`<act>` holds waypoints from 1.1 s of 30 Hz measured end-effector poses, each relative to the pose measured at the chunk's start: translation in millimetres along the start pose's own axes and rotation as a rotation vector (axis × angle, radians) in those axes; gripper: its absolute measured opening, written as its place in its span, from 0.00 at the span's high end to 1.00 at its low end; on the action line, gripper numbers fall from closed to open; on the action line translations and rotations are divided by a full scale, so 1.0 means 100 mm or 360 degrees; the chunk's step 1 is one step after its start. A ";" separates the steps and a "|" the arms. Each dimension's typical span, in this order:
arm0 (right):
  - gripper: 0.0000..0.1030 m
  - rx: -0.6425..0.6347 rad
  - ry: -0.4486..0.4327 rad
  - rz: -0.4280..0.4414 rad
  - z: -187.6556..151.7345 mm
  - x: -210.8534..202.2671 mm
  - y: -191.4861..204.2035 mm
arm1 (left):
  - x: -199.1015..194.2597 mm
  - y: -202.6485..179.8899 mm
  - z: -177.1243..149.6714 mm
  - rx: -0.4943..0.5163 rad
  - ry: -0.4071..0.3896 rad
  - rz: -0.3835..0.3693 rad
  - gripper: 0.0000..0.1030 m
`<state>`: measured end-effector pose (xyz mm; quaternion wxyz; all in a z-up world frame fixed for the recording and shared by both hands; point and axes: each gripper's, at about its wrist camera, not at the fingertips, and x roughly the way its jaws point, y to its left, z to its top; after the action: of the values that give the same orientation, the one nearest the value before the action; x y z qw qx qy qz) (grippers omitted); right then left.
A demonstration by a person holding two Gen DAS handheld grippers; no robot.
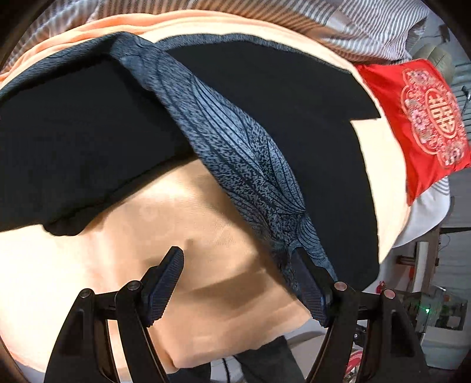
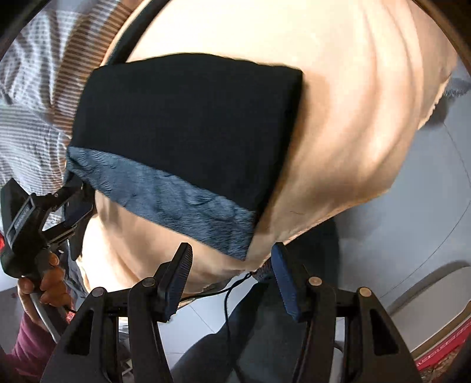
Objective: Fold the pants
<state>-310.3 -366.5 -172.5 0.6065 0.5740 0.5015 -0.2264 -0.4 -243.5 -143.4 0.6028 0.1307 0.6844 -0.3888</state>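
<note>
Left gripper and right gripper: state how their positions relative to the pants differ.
The left gripper has one finger against the pants' grey fleecy lining; the right gripper sits just off the fleecy band, touching nothing.
The left gripper is near the pants' corner by the striped bedding; the right gripper is near the opposite corner, over the peach blanket's edge.
Both are open, holding no cloth.

A red embroidered cushion (image 1: 424,123) lies beside striped bedding (image 1: 368,26) on a peach blanket (image 1: 206,235).
</note>
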 end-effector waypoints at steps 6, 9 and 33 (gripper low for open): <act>0.49 0.0031 0.0063 0.0203 0.16 0.17 -0.19 | 0.20 -0.05 0.03 -0.0066 0.0026 0.0042 0.26; 0.80 0.0080 0.0148 0.0310 0.21 0.18 -0.30 | 0.19 -0.17 0.07 -0.0047 -0.0025 0.0018 0.35; 0.86 -0.0132 -0.0148 0.0958 2.92 -1.18 0.79 | -0.44 -0.79 1.69 -0.0088 -0.0353 -0.0272 0.84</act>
<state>-188.6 -653.0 -80.1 0.6915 0.6606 0.2893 -0.0419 81.2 -399.8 -67.6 0.6427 0.0114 0.6327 -0.4318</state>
